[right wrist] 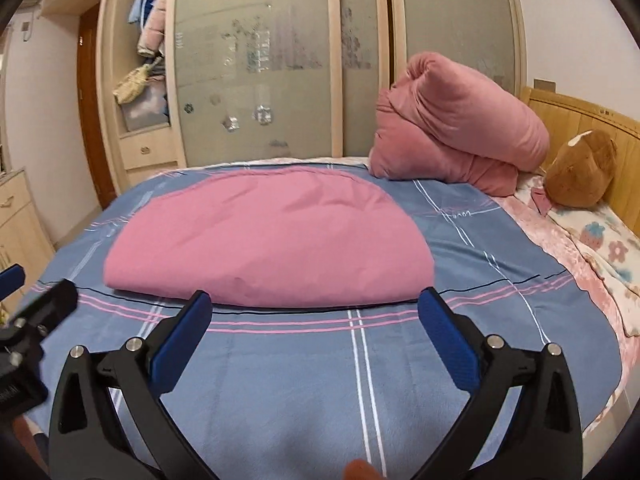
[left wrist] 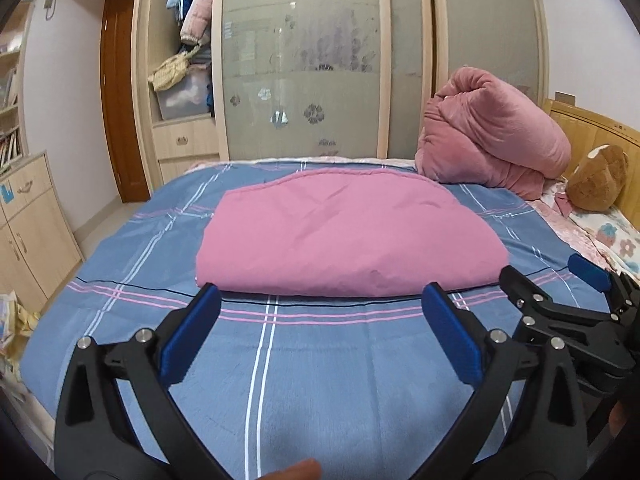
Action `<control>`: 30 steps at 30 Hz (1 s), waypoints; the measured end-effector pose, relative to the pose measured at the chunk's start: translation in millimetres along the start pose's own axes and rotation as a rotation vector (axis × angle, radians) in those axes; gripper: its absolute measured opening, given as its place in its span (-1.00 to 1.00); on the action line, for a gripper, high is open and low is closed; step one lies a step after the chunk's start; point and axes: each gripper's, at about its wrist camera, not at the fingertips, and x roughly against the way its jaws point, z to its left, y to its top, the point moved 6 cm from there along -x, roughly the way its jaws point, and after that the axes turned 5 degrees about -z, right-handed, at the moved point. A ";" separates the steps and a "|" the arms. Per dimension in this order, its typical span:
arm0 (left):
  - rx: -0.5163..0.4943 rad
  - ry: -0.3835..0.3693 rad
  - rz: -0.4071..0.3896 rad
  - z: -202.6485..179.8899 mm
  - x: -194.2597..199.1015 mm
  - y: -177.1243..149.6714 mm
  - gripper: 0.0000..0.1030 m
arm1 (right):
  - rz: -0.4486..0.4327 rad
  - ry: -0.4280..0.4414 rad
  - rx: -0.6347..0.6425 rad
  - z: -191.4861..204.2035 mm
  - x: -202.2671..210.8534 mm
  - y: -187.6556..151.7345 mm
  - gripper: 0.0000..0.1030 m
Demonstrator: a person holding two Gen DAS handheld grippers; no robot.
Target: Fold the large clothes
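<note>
On the bed [left wrist: 120, 264], over the blue checked sheet [left wrist: 320, 360]: a pink folded garment [left wrist: 344, 240], lying flat with its straight folded edge nearest the cameras and its rounded edge toward the wardrobe [left wrist: 300, 60]. Just short of that near edge, apart from it: left tongs [left wrist: 320, 300], spread wide, nothing between the blue pads [left wrist: 188, 340], only sheet below. Beside them on the right: right tongs [right wrist: 316, 304], likewise spread wide and empty, blue pads clear of the cloth. Neither pair touching the garment. Behind it to the right, near the wooden headboard [right wrist: 580, 120]: a bulky rolled pink quilt [right wrist: 452, 120], and beside that a brown plush toy [right wrist: 580, 176] on a floral pillow [right wrist: 608, 248]. At far left of the wardrobe, an open section with hanging clothes [left wrist: 192, 8].
</note>
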 end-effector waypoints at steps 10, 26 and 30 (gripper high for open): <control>-0.008 -0.016 -0.024 -3.5 30.2 3.1 0.96 | -0.046 0.011 -0.009 7.0 38.4 3.5 0.97; -0.008 -0.013 -0.031 -3.1 36.7 4.9 0.96 | -0.050 0.013 -0.014 7.9 46.9 1.3 0.97; -0.008 -0.013 -0.032 -3.5 36.8 4.9 0.96 | -0.049 0.015 -0.016 7.3 46.8 1.1 0.97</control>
